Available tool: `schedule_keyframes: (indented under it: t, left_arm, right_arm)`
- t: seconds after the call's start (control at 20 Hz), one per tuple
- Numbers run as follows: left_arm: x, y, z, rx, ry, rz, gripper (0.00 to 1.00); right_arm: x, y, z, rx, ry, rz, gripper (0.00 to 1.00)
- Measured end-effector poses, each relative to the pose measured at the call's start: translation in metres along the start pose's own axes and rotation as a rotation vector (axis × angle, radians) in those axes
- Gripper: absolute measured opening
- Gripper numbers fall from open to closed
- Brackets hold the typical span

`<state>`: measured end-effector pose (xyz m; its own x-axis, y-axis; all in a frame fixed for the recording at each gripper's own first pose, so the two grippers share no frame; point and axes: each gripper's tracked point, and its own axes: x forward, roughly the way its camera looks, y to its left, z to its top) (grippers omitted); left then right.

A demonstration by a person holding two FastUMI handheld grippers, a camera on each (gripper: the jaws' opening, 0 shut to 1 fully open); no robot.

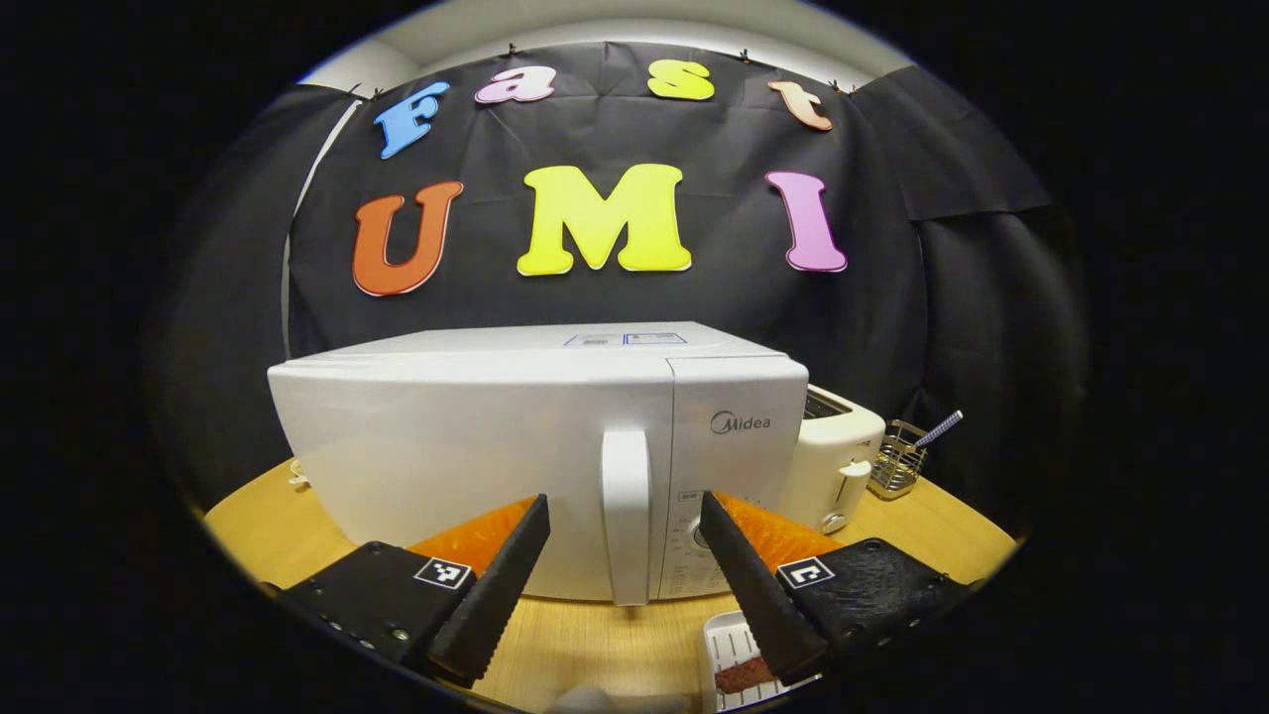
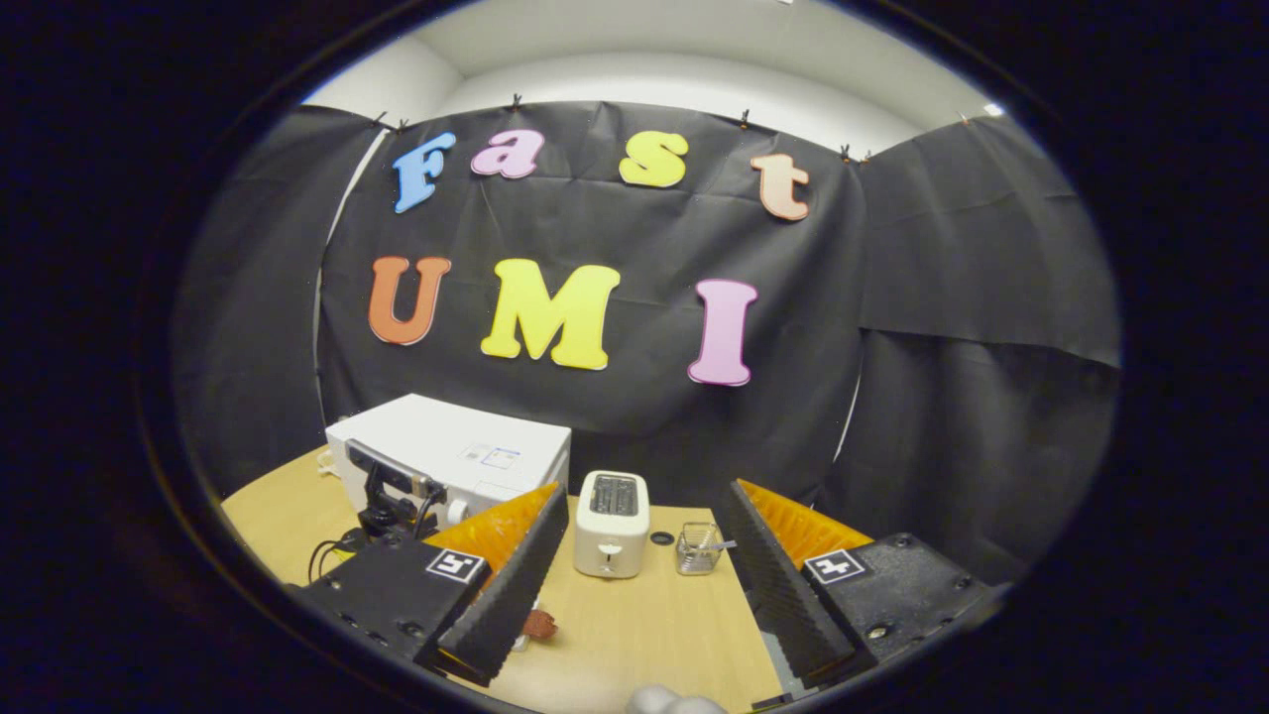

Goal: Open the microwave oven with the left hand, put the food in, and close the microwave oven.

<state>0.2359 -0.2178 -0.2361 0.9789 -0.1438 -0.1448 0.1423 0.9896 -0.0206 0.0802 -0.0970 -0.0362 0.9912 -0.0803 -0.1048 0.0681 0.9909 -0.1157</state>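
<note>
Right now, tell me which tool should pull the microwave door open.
Left. The left tool is open and its fingers straddle the closed white microwave's vertical handle. The right tool hangs open farther back, facing the cream toaster.

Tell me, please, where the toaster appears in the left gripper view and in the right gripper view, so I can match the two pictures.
Left gripper view: the toaster is right of centre, just beyond the microwave's right side, partly hidden by it.
Right gripper view: the toaster is near the lower centre, on the wooden table between this gripper's two fingers, with the microwave to its left.
Shared landmark: the small wire basket just right of the toaster.
</note>
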Motion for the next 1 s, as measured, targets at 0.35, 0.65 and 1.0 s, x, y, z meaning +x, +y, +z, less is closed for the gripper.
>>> schedule_keyframes:
  t: [0.35, 0.65, 1.0]
  left_arm:
    - [0.01, 0.0, -0.008, -0.026, 0.006, -0.016, 0.47]
    - [0.005, 0.004, -0.008, -0.014, 0.019, -0.021, 0.13]
    - [0.002, 0.004, -0.009, -0.011, 0.036, -0.025, 0.13]
  right_arm:
    - [0.006, -0.009, -0.01, -0.006, 0.025, -0.018, 1.0]
    - [0.006, -0.004, -0.009, -0.017, 0.022, -0.003, 1.0]
    - [-0.006, -0.005, -0.007, -0.039, 0.017, -0.004, 1.0]
